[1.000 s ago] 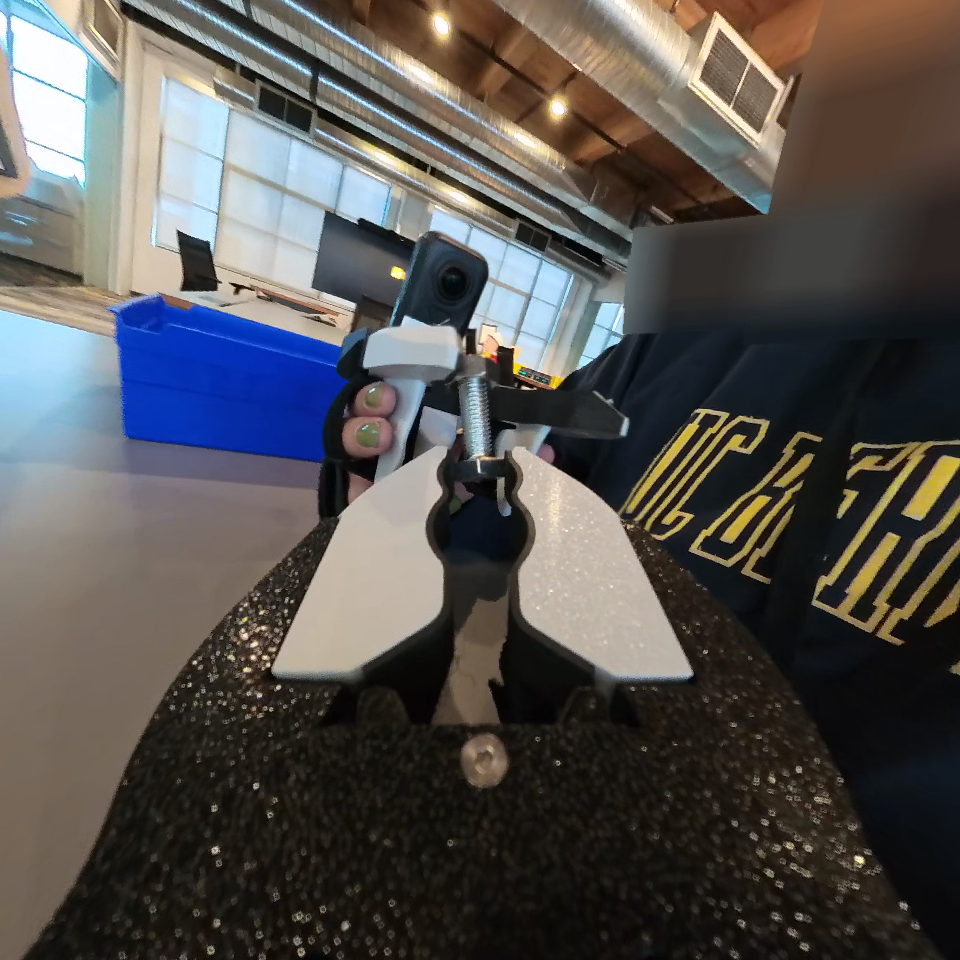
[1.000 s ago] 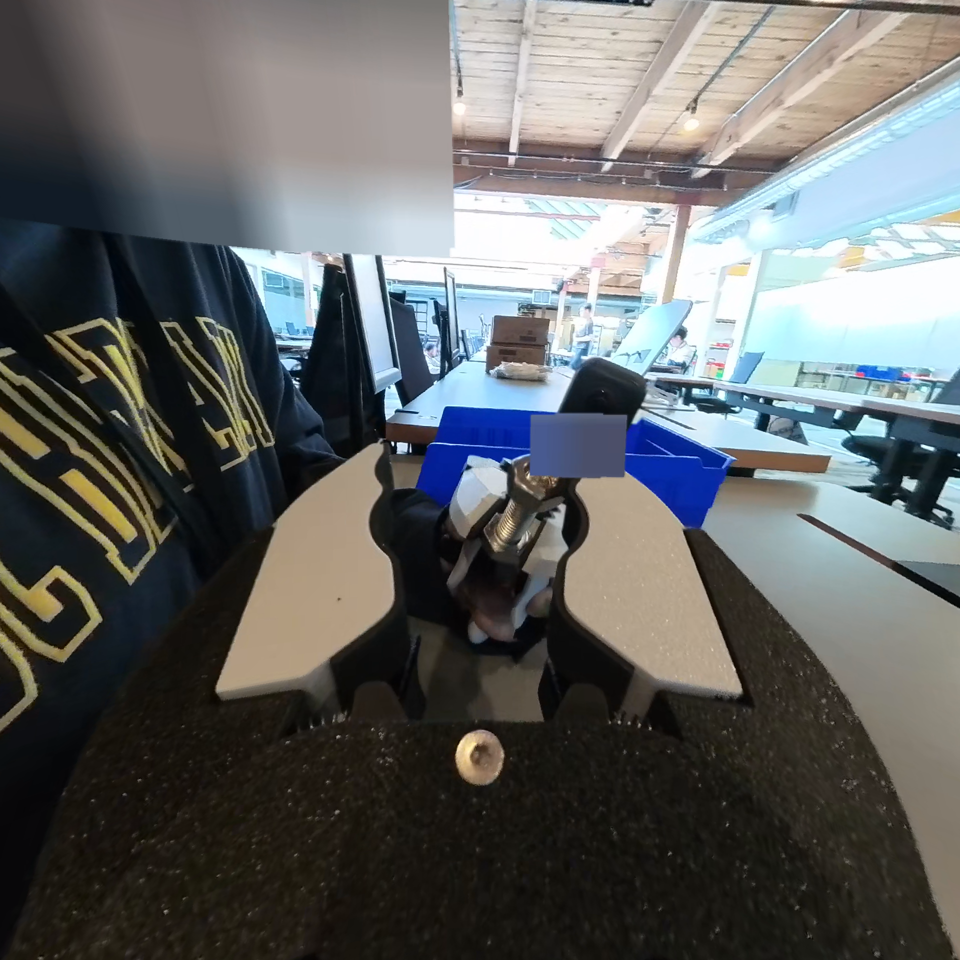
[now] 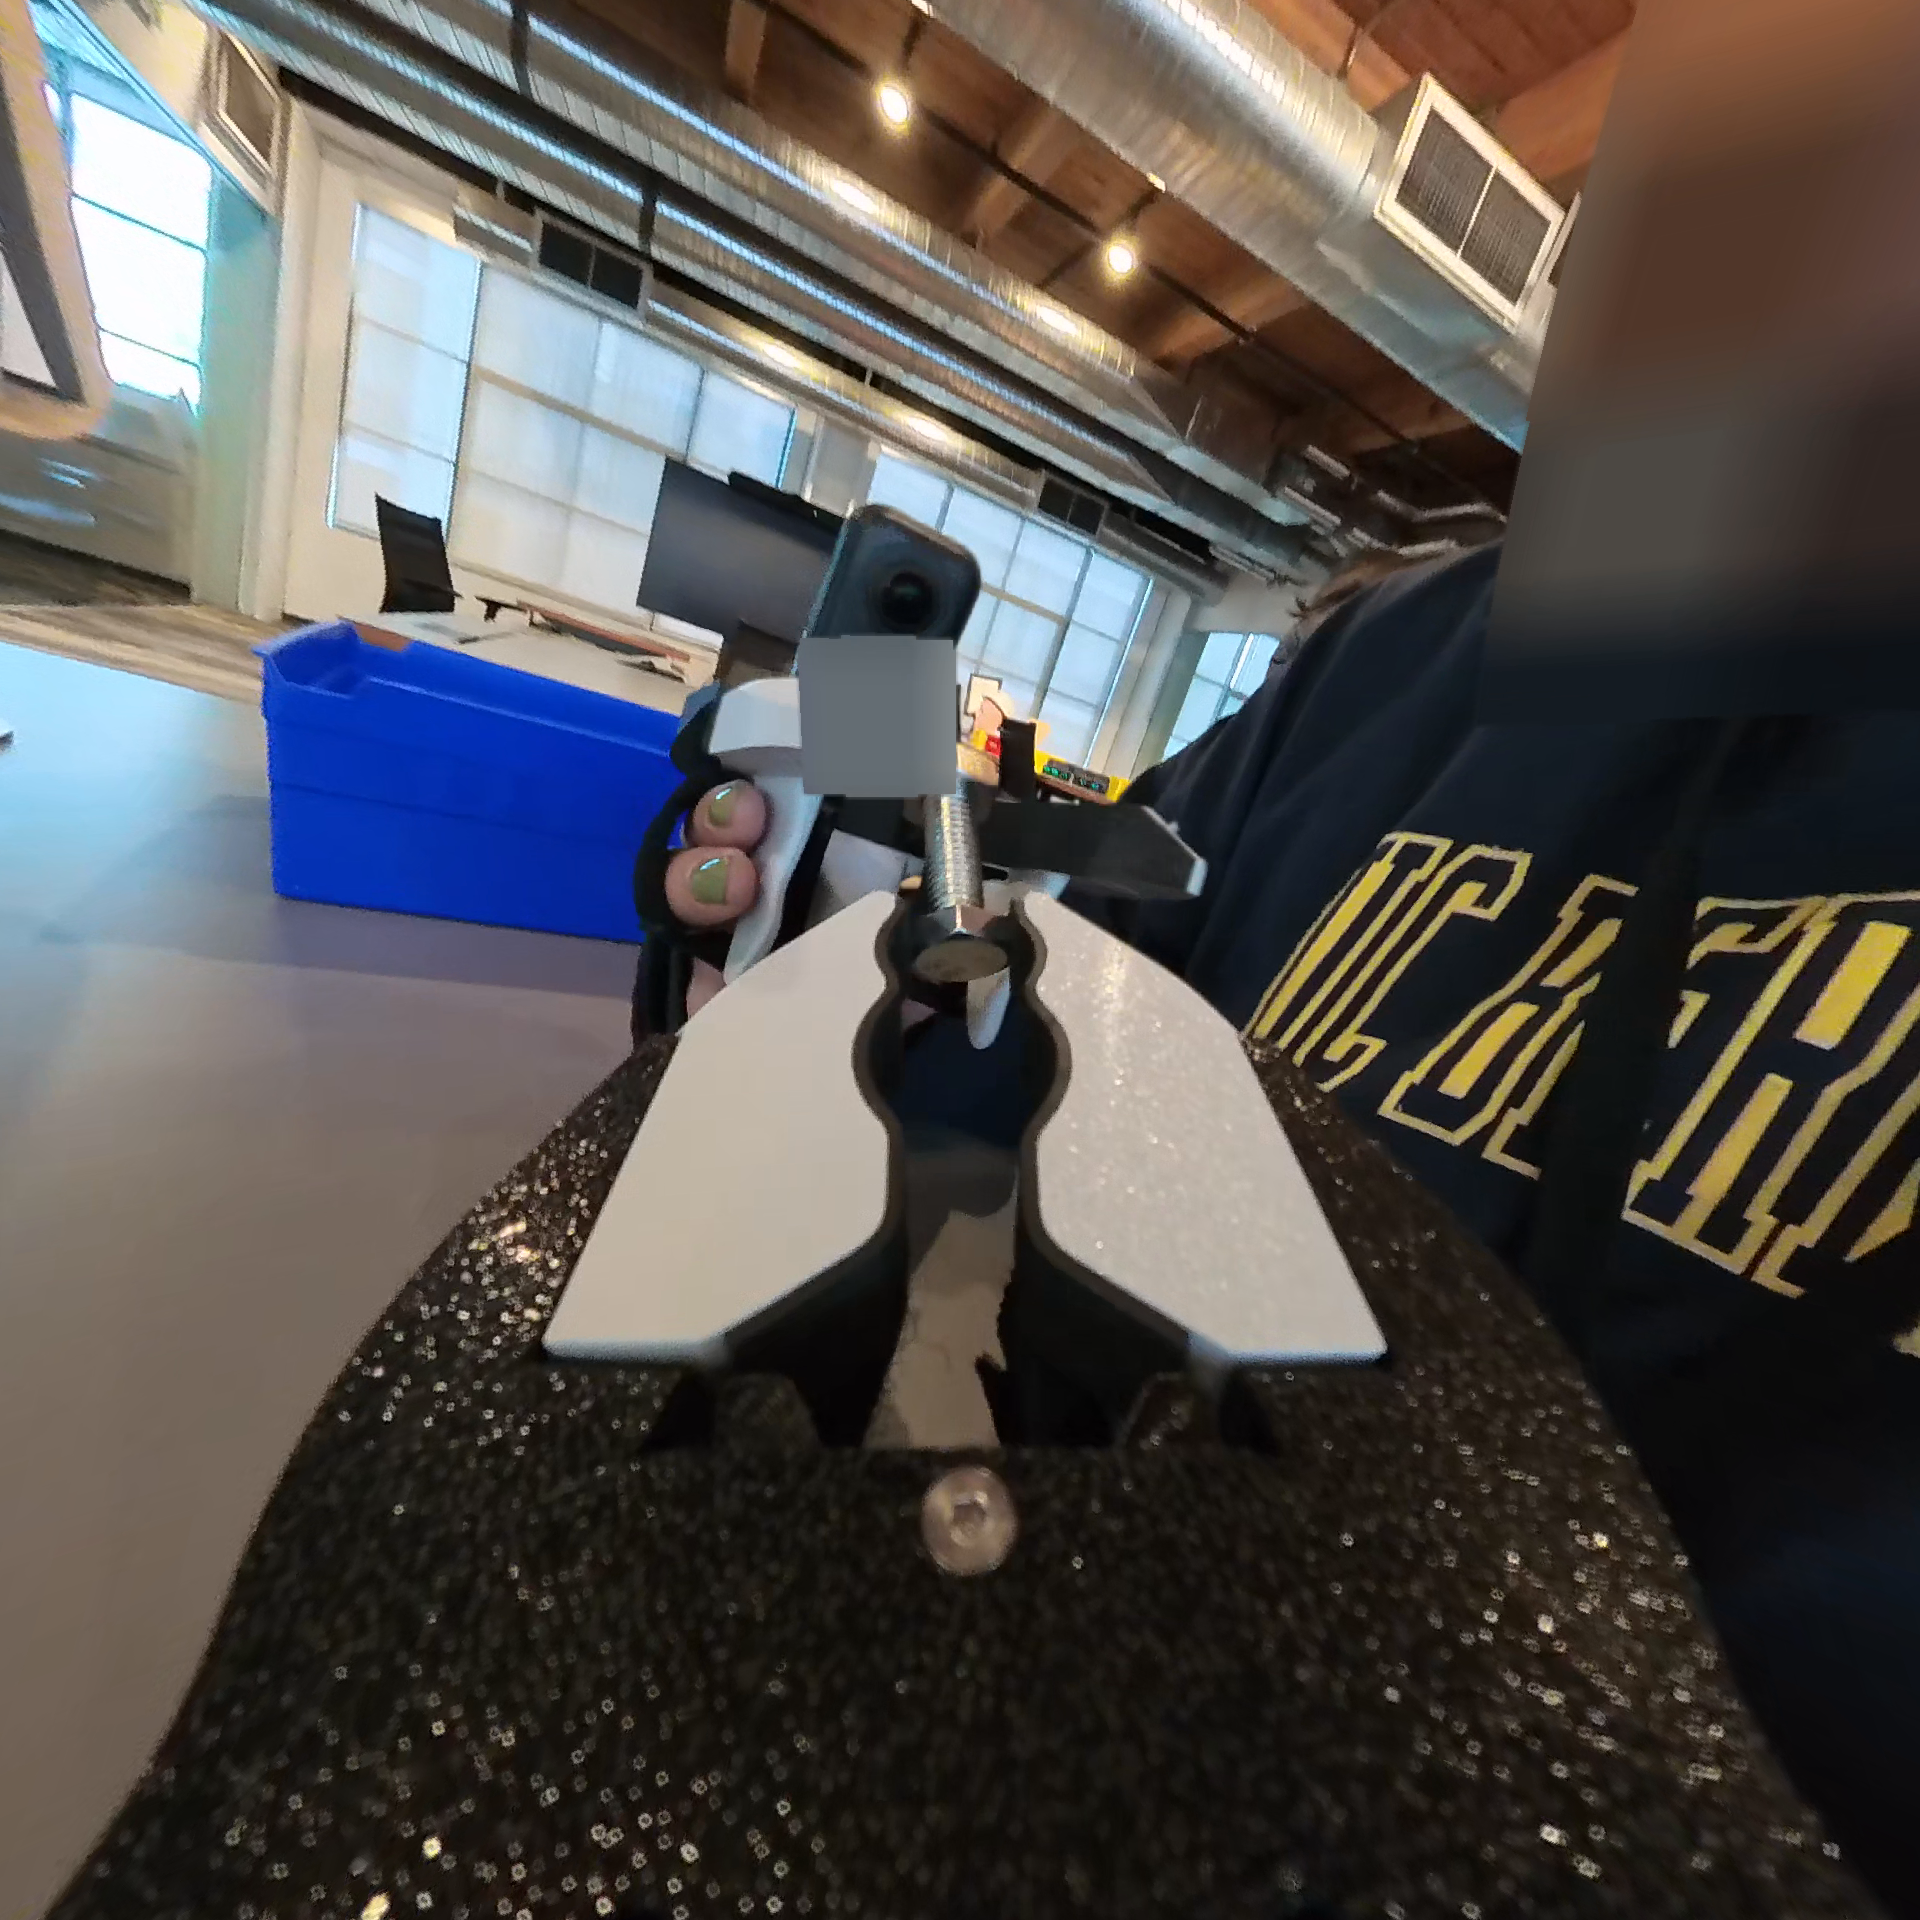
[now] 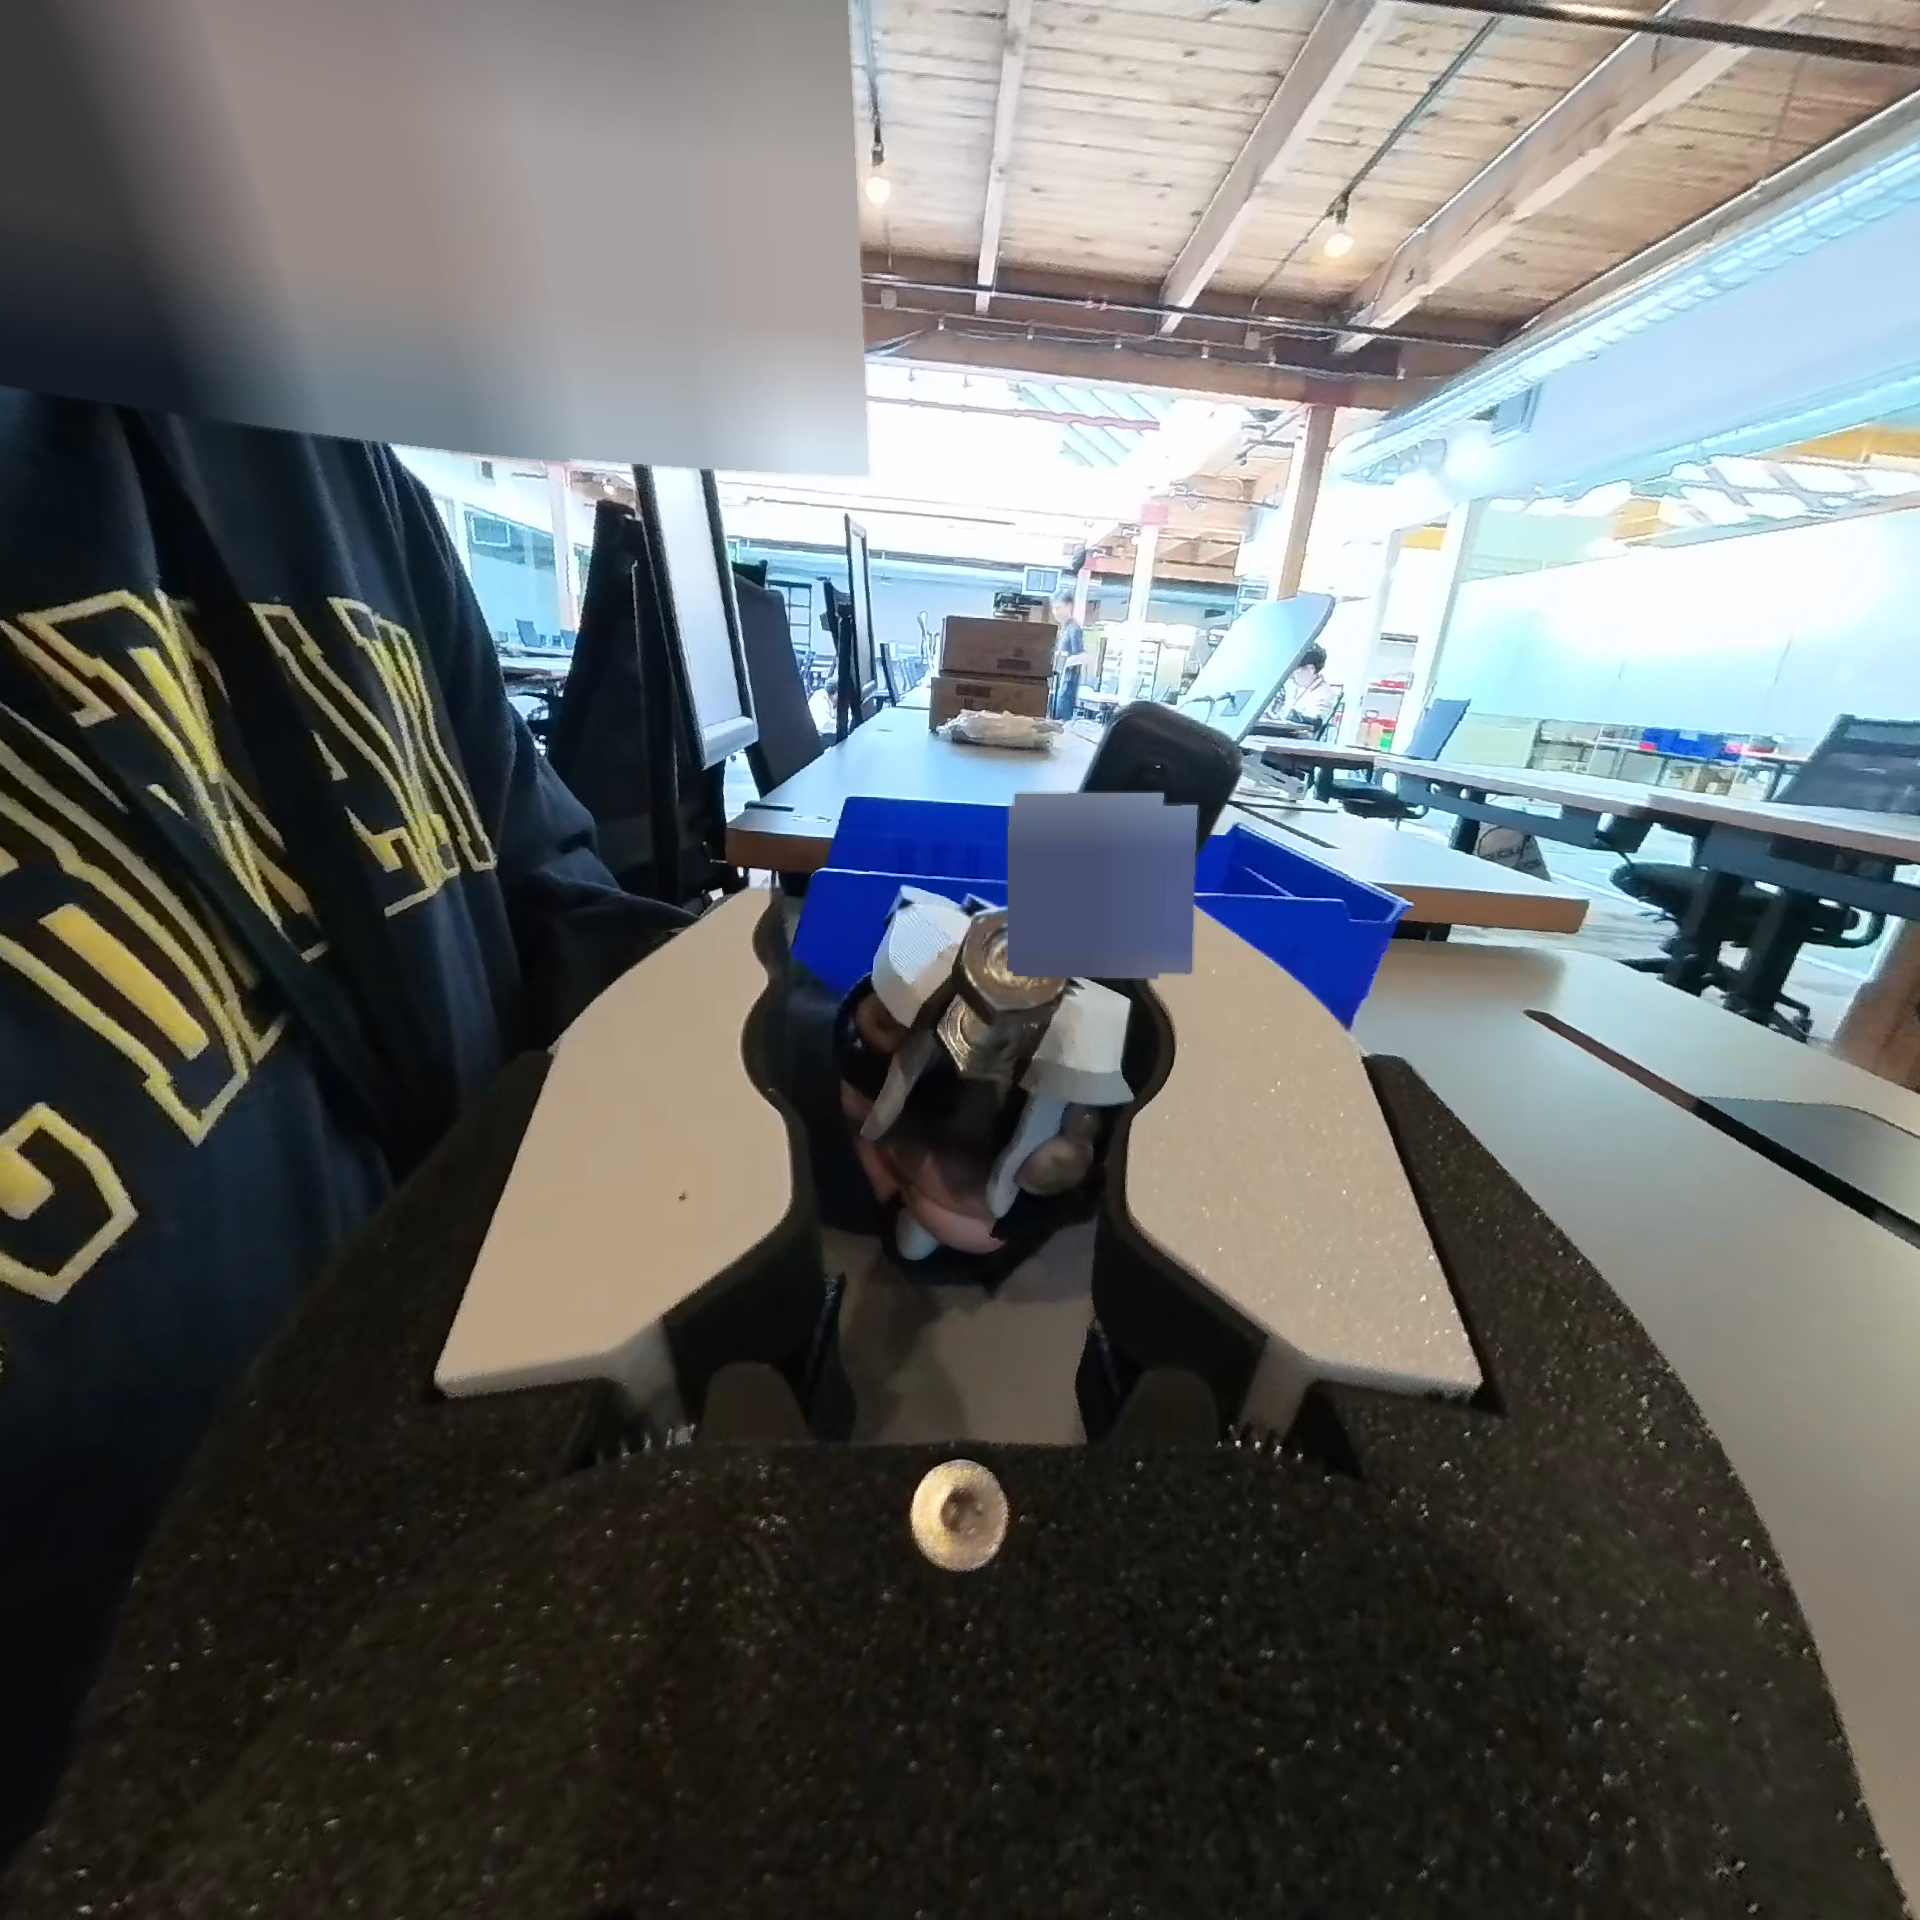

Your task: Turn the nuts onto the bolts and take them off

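Note:
My left gripper is shut on the hex head of a steel bolt, held up in the air in front of a person's chest. The threaded shaft points up and away, and its far end is hidden behind a patch. In the right wrist view the bolt points toward me with a hex nut on it near the tip. My right gripper is open, its fingers standing wide on either side of the nut without touching it. The left gripper's white fingers show behind the nut.
A blue plastic bin stands on the grey table; it also shows in the right wrist view. A person in a navy sweatshirt is close beside both grippers. The hand holding the right gripper shows past the bolt. Left and right tips are no more than a few centimetres apart.
The left gripper has tilted the bolt, so its head now faces the left camera and its tip points more at the right camera. Both grippers have drawn closer together. The right gripper stays open.

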`<state>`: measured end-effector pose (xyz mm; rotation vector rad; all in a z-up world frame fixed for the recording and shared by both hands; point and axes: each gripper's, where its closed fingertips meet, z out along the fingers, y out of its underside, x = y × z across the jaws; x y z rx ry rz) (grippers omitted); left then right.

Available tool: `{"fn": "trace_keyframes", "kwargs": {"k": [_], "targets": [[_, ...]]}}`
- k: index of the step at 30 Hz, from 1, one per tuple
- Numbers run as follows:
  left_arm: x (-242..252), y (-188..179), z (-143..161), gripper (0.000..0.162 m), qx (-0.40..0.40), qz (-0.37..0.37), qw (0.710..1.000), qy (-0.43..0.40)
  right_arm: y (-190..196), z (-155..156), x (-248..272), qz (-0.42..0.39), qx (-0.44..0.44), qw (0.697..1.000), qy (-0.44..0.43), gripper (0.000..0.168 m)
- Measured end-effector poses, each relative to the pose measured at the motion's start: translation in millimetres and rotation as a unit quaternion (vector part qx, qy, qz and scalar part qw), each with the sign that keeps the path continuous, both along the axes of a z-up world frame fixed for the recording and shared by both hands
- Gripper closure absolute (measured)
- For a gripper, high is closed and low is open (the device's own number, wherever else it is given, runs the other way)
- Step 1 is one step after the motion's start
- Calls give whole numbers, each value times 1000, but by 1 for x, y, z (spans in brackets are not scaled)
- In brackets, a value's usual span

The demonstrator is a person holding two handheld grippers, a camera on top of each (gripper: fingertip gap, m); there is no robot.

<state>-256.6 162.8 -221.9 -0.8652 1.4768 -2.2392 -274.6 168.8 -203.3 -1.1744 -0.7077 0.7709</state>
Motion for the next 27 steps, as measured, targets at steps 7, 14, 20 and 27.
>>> {"fn": "trace_keyframes", "kwargs": {"k": [7,14,20,27], "targets": [[2,5,1,145,-4,13,1000,-2,-2,0,-1,10,-1,1000,1,111],[-1,18,8,145,-18,38,999,-21,1,-1,3,1,-10,1000,5,110],[-3,23,10,145,-25,46,998,-24,6,-1,11,-6,-29,999,18,116],[3,8,-3,145,4,21,1000,14,-3,5,3,7,5,1000,17,111]]}}
